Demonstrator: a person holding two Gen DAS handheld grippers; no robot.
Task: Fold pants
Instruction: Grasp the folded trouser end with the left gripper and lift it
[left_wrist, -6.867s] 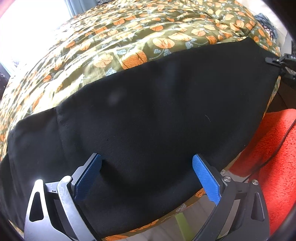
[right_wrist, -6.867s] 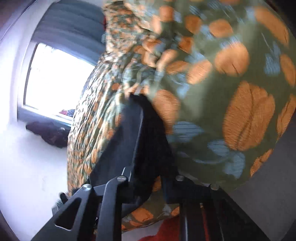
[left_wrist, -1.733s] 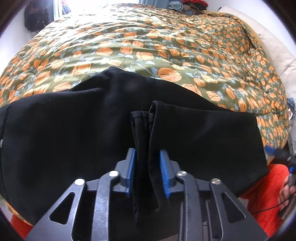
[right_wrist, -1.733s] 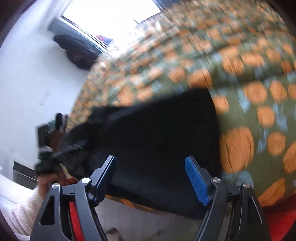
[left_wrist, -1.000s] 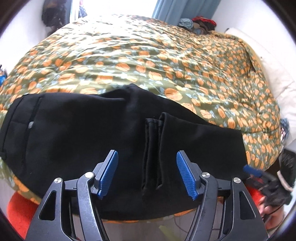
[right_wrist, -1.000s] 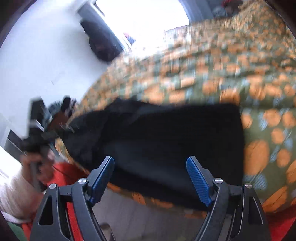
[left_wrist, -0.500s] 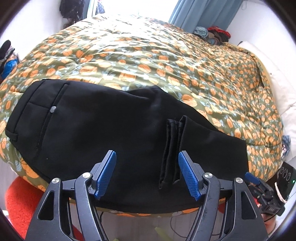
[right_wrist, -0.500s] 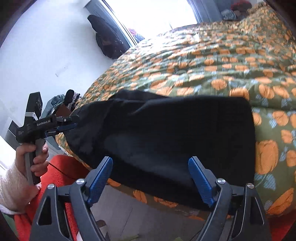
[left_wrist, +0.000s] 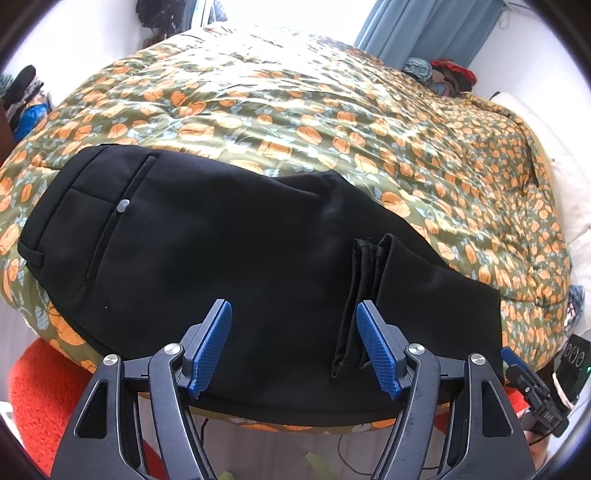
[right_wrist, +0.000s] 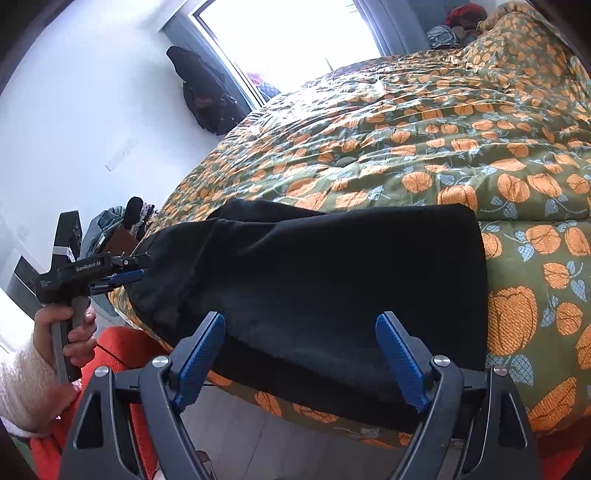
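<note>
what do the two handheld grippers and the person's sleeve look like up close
The left gripper and right gripper match: black triangular cut-out arms with silver screw heads, ending in ribbed blue pads. Seen side-on from the right wrist view, the left gripper has a black body with white lettering, a grey handle and a white tape wrap. The person's sleeve is fuzzy and cream-white.

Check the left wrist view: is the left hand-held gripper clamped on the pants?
No. The left hand-held gripper stands open above the black pants, its blue pads apart with no cloth pinched between them.
</note>
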